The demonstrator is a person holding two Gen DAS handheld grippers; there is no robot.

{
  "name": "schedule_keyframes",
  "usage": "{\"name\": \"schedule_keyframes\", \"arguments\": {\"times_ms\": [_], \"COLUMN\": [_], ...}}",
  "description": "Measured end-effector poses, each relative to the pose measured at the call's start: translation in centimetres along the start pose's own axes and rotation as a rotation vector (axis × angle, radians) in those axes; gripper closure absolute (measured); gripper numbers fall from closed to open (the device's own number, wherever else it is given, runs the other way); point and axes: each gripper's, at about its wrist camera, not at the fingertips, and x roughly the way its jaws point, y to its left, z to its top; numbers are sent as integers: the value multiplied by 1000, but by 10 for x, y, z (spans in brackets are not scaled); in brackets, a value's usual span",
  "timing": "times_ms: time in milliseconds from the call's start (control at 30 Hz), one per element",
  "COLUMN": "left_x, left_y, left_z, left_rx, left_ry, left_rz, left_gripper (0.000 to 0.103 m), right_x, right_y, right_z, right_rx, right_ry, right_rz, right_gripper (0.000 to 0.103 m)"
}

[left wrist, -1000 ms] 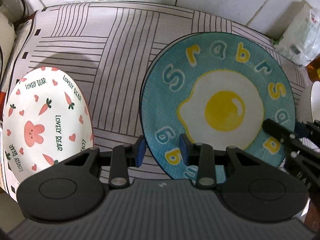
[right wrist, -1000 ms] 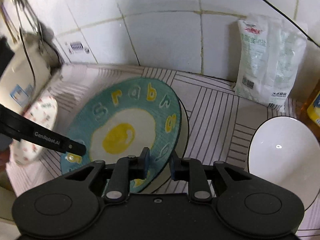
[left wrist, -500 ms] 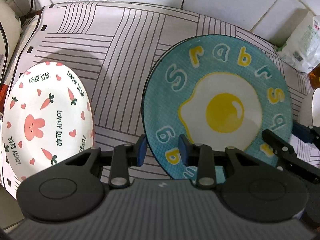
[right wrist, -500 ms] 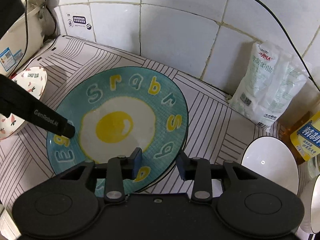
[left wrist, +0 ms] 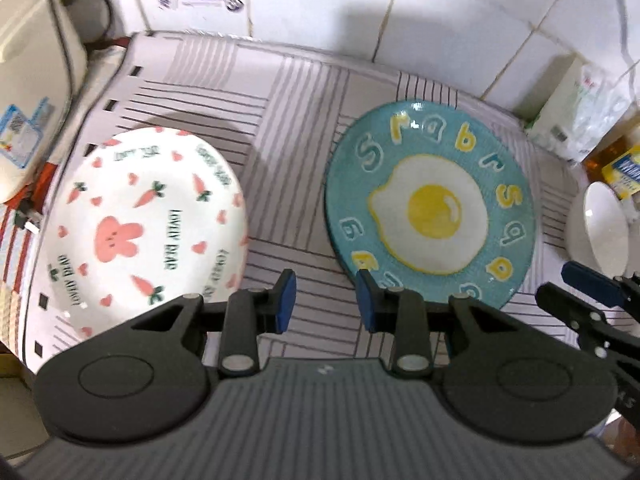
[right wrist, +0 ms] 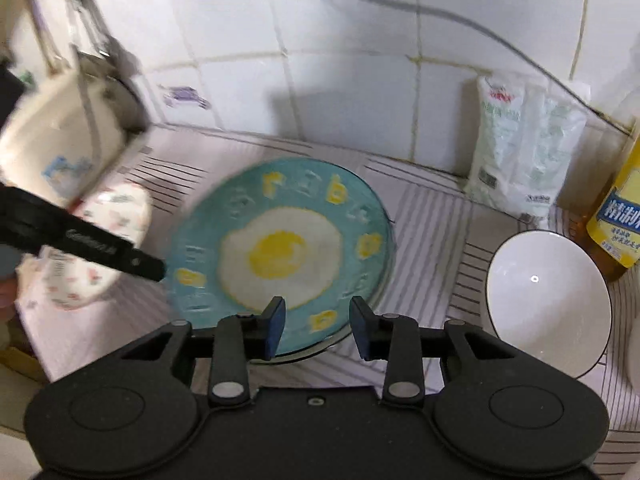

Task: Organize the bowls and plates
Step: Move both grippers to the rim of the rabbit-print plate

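Both tools hover spread and empty over a striped bench.

The left tool (left wrist: 326, 300) and right tool (right wrist: 316, 330) hold nothing; the teal fried-egg plate (left wrist: 430, 208) lies flat between a rabbit-print plate (left wrist: 144, 224) and a white bowl (right wrist: 548, 300).

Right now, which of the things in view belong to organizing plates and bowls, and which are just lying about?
Part of the job:
- blue egg plate
- white carrot plate
- white bowl

Just lying about:
- white plastic bag against the tiled wall
- yellow-labelled bottle
- white appliance at the left edge
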Motion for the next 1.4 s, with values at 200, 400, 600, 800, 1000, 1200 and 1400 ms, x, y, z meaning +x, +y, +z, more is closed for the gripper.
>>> {"name": "schedule_keyframes", "arguments": {"times_ms": [200,400,600,800,1000,1200,1400], "left_x": [-54,-103,-147,-164,-145,-130,-95], "left_y": [20,33,48,74,122,169,198], "left_z": [-22,-34,-37,-36,-23,-6,10], "left_rx": [19,68,148,226,272,278,281], "left_ry": [-86,-166,-245,-260,-197,-159,-103], "left_rz": [-21,-26,-64,-62,-75,-87,-121], "left_gripper": [72,69,66,52,43,31,31], "right_x": [-38,-63,-88,-97,-74,-56,-23], "right_y": [20,37,70,105,149,175,200], "right_z": [-4,-3,4,9,16,22,20], "right_rx": [-20,-26,-131,-130,-241,-211,-190], "right_ry": [-70,-93,-102,-130,-102,-171,-271], "right_rz": [68,105,152,208,90,51,37], "right_gripper": [62,61,59,48,35,19,10]}}
